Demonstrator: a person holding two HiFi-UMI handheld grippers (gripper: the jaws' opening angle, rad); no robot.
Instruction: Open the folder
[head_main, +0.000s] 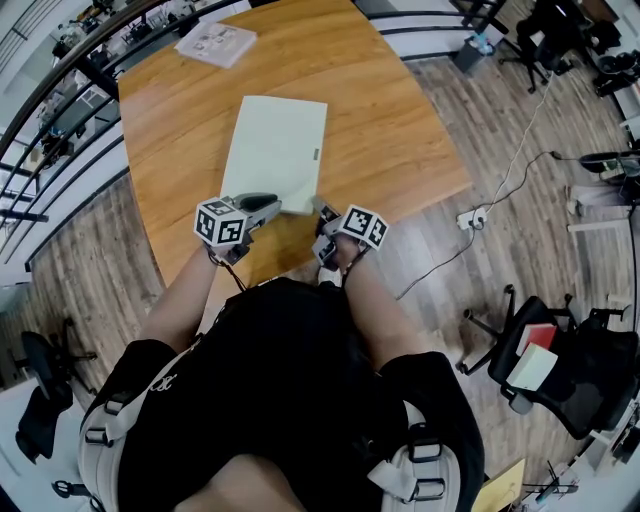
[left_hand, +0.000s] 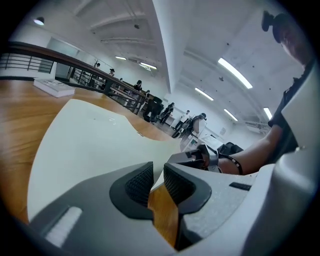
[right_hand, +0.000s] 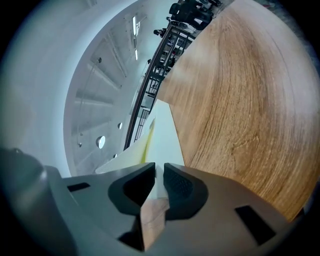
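A pale, closed-looking folder (head_main: 275, 150) lies flat on the wooden table (head_main: 400, 130), its short near edge towards me. My left gripper (head_main: 272, 206) sits at the folder's near left corner. In the left gripper view the jaws (left_hand: 158, 177) stand narrowly apart with the folder (left_hand: 85, 145) corner pinched between the pads. My right gripper (head_main: 322, 212) is at the near right corner. In the right gripper view its jaws (right_hand: 159, 180) are closed on the white cover edge (right_hand: 162, 135), and a thin yellow slit shows between the cover and the sheet under it.
A white stack of papers (head_main: 216, 43) lies at the table's far left corner. The table's near edge runs just under both grippers. On the floor to the right are a power strip with cable (head_main: 470, 216) and an office chair (head_main: 560, 370).
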